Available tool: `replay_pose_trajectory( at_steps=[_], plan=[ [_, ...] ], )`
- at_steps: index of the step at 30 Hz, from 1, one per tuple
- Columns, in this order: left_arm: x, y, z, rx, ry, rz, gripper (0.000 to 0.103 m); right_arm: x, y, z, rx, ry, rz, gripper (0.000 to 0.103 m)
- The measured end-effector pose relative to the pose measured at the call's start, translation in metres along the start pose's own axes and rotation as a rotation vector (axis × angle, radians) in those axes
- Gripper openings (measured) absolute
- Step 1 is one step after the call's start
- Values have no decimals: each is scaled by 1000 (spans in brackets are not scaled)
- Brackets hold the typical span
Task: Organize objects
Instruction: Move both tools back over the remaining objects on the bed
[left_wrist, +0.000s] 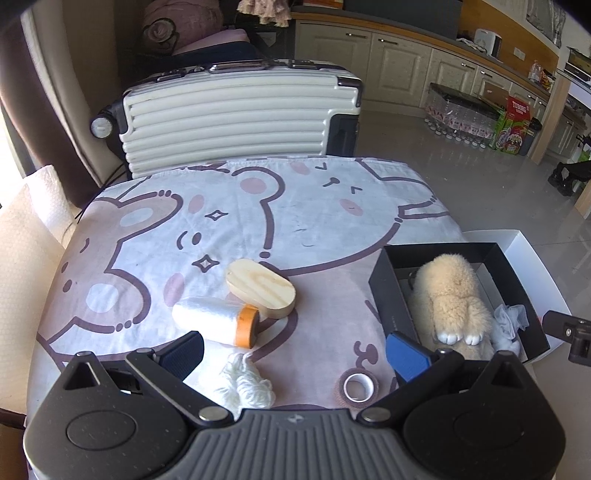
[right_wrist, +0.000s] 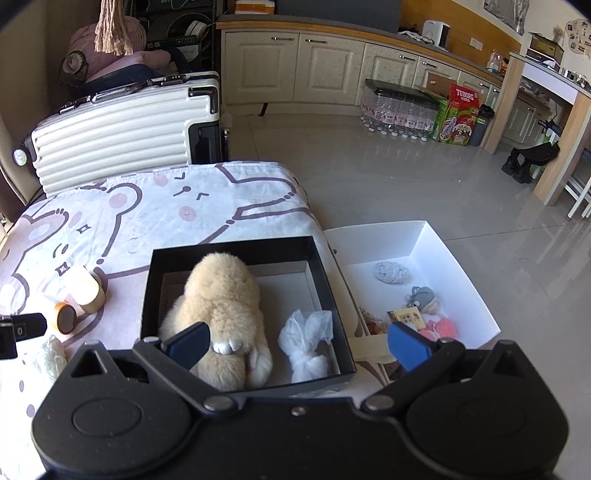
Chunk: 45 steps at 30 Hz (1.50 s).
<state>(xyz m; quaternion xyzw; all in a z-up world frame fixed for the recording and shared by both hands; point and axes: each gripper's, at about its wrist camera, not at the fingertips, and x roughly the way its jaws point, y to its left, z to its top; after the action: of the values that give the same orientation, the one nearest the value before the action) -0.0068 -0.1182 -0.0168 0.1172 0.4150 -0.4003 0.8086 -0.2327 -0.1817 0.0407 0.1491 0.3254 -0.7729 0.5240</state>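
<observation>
Jaws of left gripper (left_wrist: 295, 350) and right gripper (right_wrist: 297, 345) gape empty beside plush rabbit (right_wrist: 218, 295) in black box (right_wrist: 236, 245).

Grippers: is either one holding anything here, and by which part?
Nothing is held. The left gripper is open above the yarn and tape; the right gripper is open over the black box.
</observation>
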Motion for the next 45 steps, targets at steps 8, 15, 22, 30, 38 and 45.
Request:
replay_pose_trajectory(
  at_steps=[8,15,22,30,38,45],
  plan=[
    [-4,28,-3,-31,4,41,103,1,31,3,-45,-3,46,103],
    [-8,51,-5,-63,8,72,103,1,56,4,-75,-4,74,103],
    [-13,71,-8,-81,8,97,103,1,79,6,-97,-4,105,103],
    [-18,93,-13,-107,9,125,103,1,102,7,-116,-3,132,103],
    [-20,108,-16,-124,8,140,103,0,118,7,-131,-7,147,103],
    [-21,111,-16,-130,-5,129,103,0,122,8,-127,-7,141,103]
  ],
)
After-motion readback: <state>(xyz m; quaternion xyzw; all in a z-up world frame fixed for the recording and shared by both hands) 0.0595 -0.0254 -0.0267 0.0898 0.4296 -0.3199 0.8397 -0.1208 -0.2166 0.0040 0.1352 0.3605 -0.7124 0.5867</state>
